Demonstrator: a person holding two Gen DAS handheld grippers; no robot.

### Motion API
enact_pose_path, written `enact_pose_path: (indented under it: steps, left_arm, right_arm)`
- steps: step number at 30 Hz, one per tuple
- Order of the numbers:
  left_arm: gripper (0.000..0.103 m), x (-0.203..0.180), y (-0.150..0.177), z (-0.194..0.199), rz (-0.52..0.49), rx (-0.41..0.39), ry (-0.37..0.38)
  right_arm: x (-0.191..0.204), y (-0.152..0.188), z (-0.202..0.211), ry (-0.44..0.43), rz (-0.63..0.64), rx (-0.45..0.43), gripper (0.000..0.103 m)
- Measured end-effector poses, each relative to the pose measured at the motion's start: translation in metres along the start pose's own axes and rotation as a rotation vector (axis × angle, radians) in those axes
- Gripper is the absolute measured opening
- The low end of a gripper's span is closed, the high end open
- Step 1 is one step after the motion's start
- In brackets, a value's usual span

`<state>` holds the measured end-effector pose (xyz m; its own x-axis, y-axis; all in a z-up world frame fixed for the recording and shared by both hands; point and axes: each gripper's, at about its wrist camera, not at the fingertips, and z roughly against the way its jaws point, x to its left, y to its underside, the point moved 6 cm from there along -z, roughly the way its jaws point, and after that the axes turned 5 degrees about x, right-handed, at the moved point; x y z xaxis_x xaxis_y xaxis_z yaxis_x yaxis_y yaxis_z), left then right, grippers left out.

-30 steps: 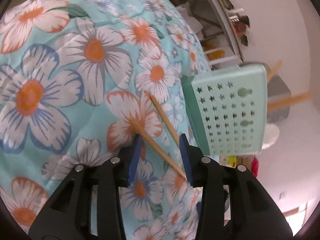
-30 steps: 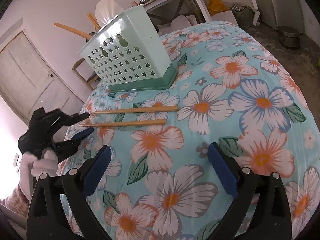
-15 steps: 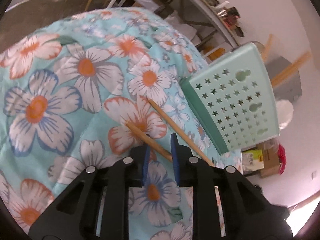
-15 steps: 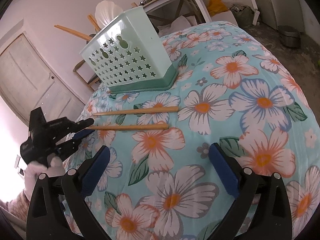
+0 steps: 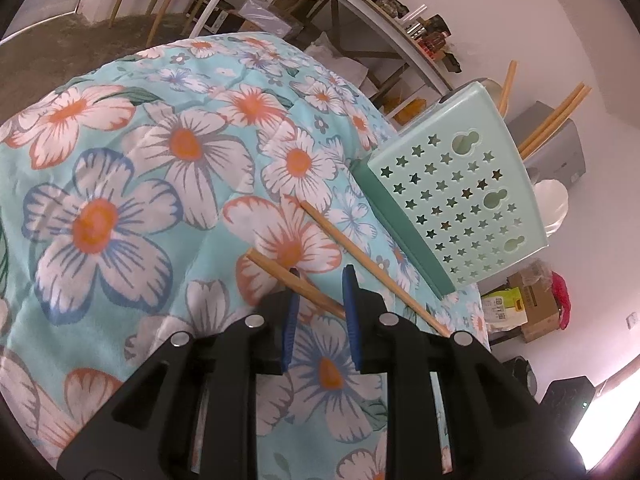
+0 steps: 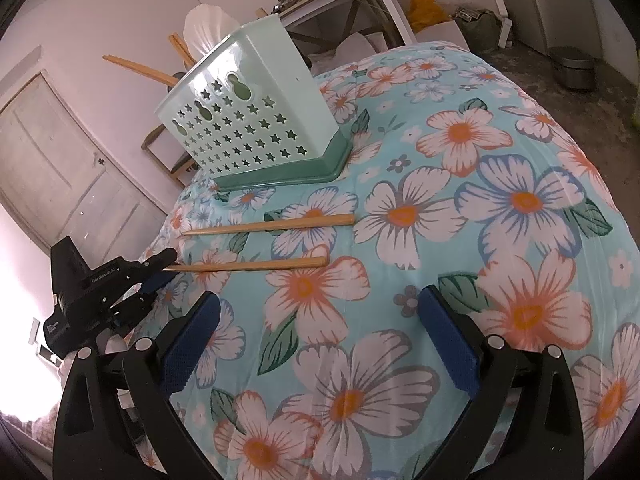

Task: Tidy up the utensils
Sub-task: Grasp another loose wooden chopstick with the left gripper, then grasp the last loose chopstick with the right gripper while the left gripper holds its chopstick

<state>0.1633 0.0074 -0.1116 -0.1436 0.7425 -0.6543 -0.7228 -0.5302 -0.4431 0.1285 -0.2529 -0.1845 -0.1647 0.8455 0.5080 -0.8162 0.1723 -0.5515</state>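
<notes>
L gripper (image 5: 319, 284) has just been closing its blue pads round the thin end of the near chopstick (image 6: 248, 266), which looks pinched between them in the R wrist view (from the L wrist view I can't tell if both pads actually press), w/ its far end on the floral cloth (image 6: 500, 200). The other chopstick (image 6: 268, 225) lies loose just beyond, roughly parallel, btwn the first and the mint star-holed basket (image 6: 248, 128), which stands on the cloth w/ more chopsticks (image 5: 554, 120) poking out its top. R gripper (image 6: 320, 344) hovers over the cloth, jaws spread wide, nothing in them.
</notes>
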Motion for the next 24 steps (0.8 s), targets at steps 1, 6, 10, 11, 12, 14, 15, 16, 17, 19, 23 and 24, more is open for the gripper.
enact_pose_path:
  steps: [1,6,10,11,12,14,15,16,17,19,23,24]
  left_arm:
    - [0.02,0.001,0.0,0.0,0.001,0.0,0.004]
    - [0.019,0.003,-0.002,0.0,0.01,0.005,0.035]
    - [0.019,0.004,-0.002,0.002,0.018,0.023,0.06]
    - [0.019,0.003,-0.002,0.003,0.016,0.031,0.064]
    - [0.018,0.003,-0.002,0.004,0.012,0.037,0.069]
    - [0.018,0.0,-0.002,0.007,-0.009,0.05,0.085]
    - [0.018,0.0,-0.002,0.008,-0.018,0.056,0.093]
    - [0.018,-0.001,-0.002,0.011,-0.026,0.065,0.105]
    - [0.018,0.0,-0.002,0.015,-0.035,0.071,0.117]
    - [0.018,0.001,-0.003,0.022,-0.059,0.082,0.126]
    - [0.018,0.011,-0.004,0.035,-0.077,0.099,0.128]
    - [0.018,0.013,-0.005,0.037,-0.081,0.098,0.124]
  right_arm:
    - [0.001,0.0,-0.001,0.008,0.006,0.004,0.097]
    - [0.002,0.001,-0.003,0.028,0.024,0.014,0.097]
    - [0.003,0.002,-0.003,0.036,0.035,0.029,0.097]
    - [0.004,0.002,-0.004,0.046,0.046,0.039,0.097]
    - [0.005,0.002,-0.004,0.054,0.053,0.045,0.097]
    - [0.007,0.003,-0.003,0.08,0.066,0.055,0.096]
    - [0.009,0.004,-0.002,0.102,0.074,0.059,0.095]
    - [0.011,0.004,-0.001,0.125,0.088,0.063,0.093]
    - [0.013,0.004,0.002,0.152,0.109,0.059,0.09]
    - [0.019,0.002,0.01,0.172,0.137,0.034,0.087]
    - [0.04,-0.015,0.034,0.18,0.192,-0.043,0.081]
    - [0.046,-0.019,0.037,0.179,0.209,-0.058,0.08]
